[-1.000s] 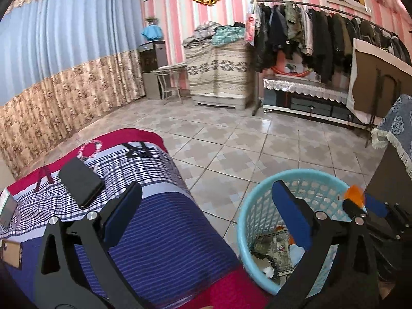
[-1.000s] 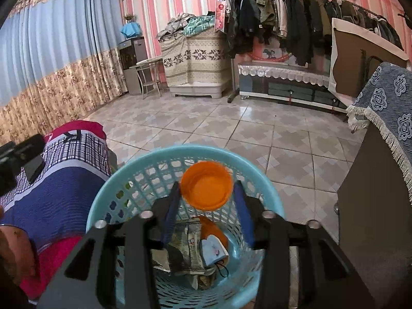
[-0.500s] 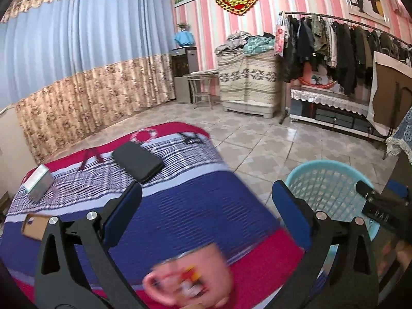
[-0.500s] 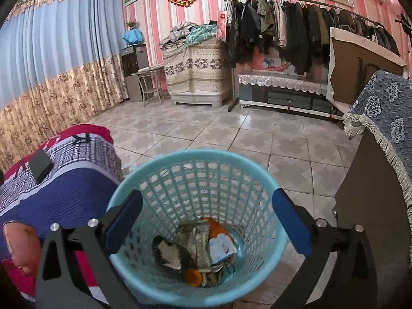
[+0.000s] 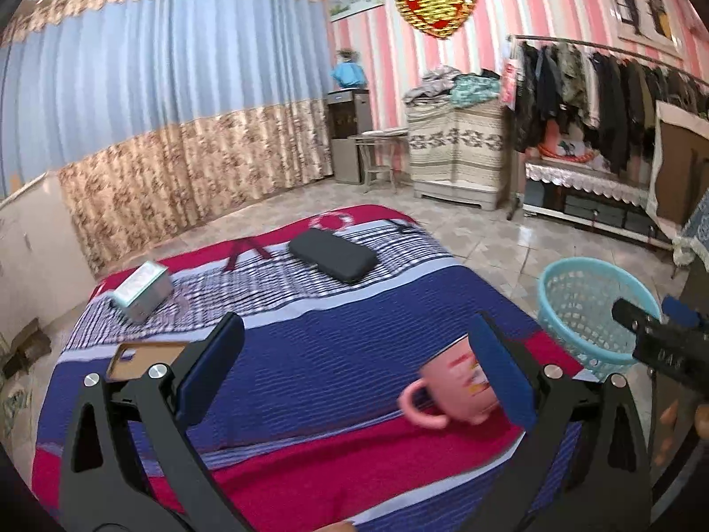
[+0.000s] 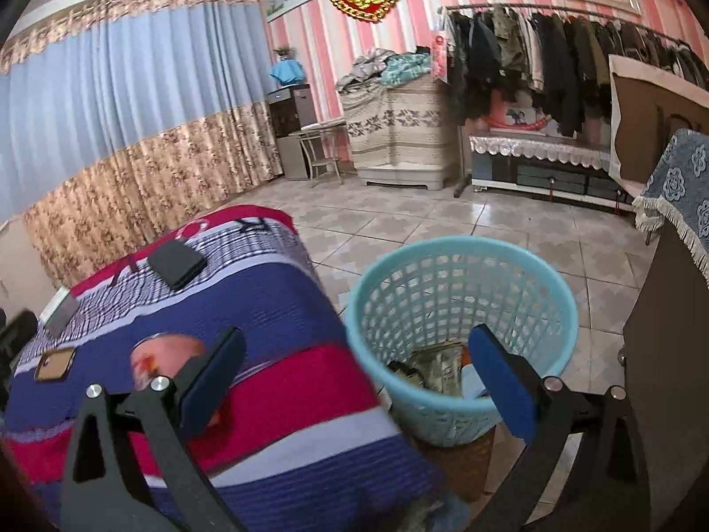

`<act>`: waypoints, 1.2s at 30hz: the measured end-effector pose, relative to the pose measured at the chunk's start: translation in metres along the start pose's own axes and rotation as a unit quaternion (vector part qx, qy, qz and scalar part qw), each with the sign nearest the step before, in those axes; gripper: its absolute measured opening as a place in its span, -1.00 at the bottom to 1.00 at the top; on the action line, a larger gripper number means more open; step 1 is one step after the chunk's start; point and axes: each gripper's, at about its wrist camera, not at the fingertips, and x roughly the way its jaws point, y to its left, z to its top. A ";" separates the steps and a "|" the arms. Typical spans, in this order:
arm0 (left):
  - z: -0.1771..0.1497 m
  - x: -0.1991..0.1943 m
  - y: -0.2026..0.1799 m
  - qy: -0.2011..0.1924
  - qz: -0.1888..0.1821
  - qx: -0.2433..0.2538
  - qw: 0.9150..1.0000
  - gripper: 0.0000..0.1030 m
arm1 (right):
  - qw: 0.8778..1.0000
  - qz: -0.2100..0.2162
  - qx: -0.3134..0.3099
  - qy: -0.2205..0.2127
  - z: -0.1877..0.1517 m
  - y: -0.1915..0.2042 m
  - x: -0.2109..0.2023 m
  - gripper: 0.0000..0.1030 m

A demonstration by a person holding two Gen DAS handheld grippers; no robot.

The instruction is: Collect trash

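Observation:
A light-blue mesh basket point(image 6: 461, 261) stands on the floor beside the bed, with wrappers and other trash point(image 6: 436, 370) at its bottom. My right gripper point(image 6: 356, 381) hangs open and empty over the gap between the bed's edge and the basket's near rim. Above the striped bed cover point(image 5: 310, 354), my left gripper point(image 5: 354, 372) is also open with nothing in it. A pink mug point(image 5: 452, 394) lies on the cover just by its right finger. The basket point(image 5: 585, 310) and the right gripper's tip point(image 5: 656, 337) show at the right of the left wrist view.
On the bed lie a black case point(image 5: 332, 255), a small tin box point(image 5: 142, 286) and a brown phone point(image 5: 142, 357). A dark cabinet with a blue fringed cloth point(image 6: 682, 195) stands right of the basket. Tiled floor, a clothes rack and curtains lie beyond.
The right gripper opened and let go of an orange round piece over the basket, then drew back. Both grippers swung left, from the basket toward the bed; the mug came into view.

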 end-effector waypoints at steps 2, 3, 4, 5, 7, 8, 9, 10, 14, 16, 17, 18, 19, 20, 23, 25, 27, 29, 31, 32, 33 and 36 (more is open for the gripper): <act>-0.003 -0.004 0.009 0.005 0.007 0.001 1.000 0.90 | 1.000 -0.003 -0.010 0.004 -0.006 0.013 -0.006 0.91; -0.007 -0.008 0.019 0.005 0.009 -0.003 1.000 0.90 | 1.000 -0.001 -0.015 0.006 -0.009 0.018 -0.009 0.91; -0.011 -0.010 0.026 0.007 0.011 -0.008 1.000 0.90 | 1.000 0.004 -0.022 0.005 -0.012 0.026 -0.014 0.91; -0.014 -0.012 0.031 0.008 0.013 -0.013 1.000 0.90 | 0.999 0.013 -0.029 0.001 -0.015 0.033 -0.019 0.91; -0.021 -0.013 0.044 0.016 0.021 -0.026 0.999 0.90 | 0.999 0.027 -0.040 -0.013 -0.018 0.044 -0.031 0.91; -0.024 -0.013 0.048 0.020 0.023 -0.029 0.999 0.90 | 0.998 0.030 -0.044 -0.021 -0.019 0.049 -0.037 0.91; -0.028 -0.015 0.056 0.023 0.025 -0.033 0.999 0.90 | 0.998 0.033 -0.048 -0.028 -0.022 0.056 -0.044 0.91; -0.031 -0.015 0.060 0.022 0.026 -0.036 0.999 0.90 | 0.998 0.035 -0.051 -0.032 -0.025 0.060 -0.049 0.91; -0.037 -0.021 0.079 0.010 0.036 -0.055 0.998 0.90 | 0.995 0.051 -0.067 -0.047 -0.032 0.076 -0.067 0.91; -0.038 -0.024 0.082 0.003 0.037 -0.061 0.997 0.90 | 0.994 0.050 -0.082 -0.056 -0.036 0.086 -0.075 0.91; -0.038 -0.025 0.085 0.001 0.036 -0.062 0.997 0.90 | 0.993 0.049 -0.089 -0.060 -0.037 0.090 -0.079 0.91; -0.037 -0.027 0.085 -0.002 0.033 -0.061 0.998 0.90 | 0.992 0.048 -0.094 -0.064 -0.038 0.092 -0.081 0.91; -0.036 -0.028 0.084 -0.004 0.032 -0.059 0.998 0.90 | 0.992 0.050 -0.099 -0.067 -0.040 0.095 -0.083 0.91; -0.037 -0.029 0.082 -0.007 0.031 -0.057 0.998 0.90 | 0.991 0.051 -0.101 -0.069 -0.041 0.097 -0.085 0.91; -0.038 -0.032 0.077 -0.020 0.034 -0.046 0.998 0.90 | 0.990 0.056 -0.106 -0.072 -0.042 0.100 -0.087 0.91; -0.040 -0.031 0.074 -0.021 0.032 -0.042 0.998 0.90 | 0.989 0.056 -0.114 -0.074 -0.043 0.104 -0.087 0.91; -0.042 -0.028 0.072 -0.018 0.027 -0.041 0.999 0.90 | 0.988 0.053 -0.122 -0.074 -0.044 0.106 -0.087 0.91; -0.044 -0.026 0.071 -0.014 0.025 -0.041 0.999 0.90 | 0.988 0.057 -0.122 -0.071 -0.045 0.104 -0.087 0.91; -0.047 -0.024 0.069 -0.013 0.026 -0.038 0.999 0.90 | 0.988 0.059 -0.120 -0.072 -0.045 0.104 -0.087 0.91; -0.048 -0.025 0.068 -0.013 0.028 -0.036 0.999 0.90 | 0.989 0.059 -0.118 -0.072 -0.044 0.103 -0.087 0.91; -0.049 -0.024 0.066 -0.013 0.029 -0.034 0.999 0.90 | 0.989 0.060 -0.117 -0.071 -0.044 0.102 -0.087 0.91; -0.050 -0.023 0.065 -0.013 0.028 -0.031 0.999 0.90 | 0.989 0.060 -0.115 -0.070 -0.044 0.102 -0.086 0.91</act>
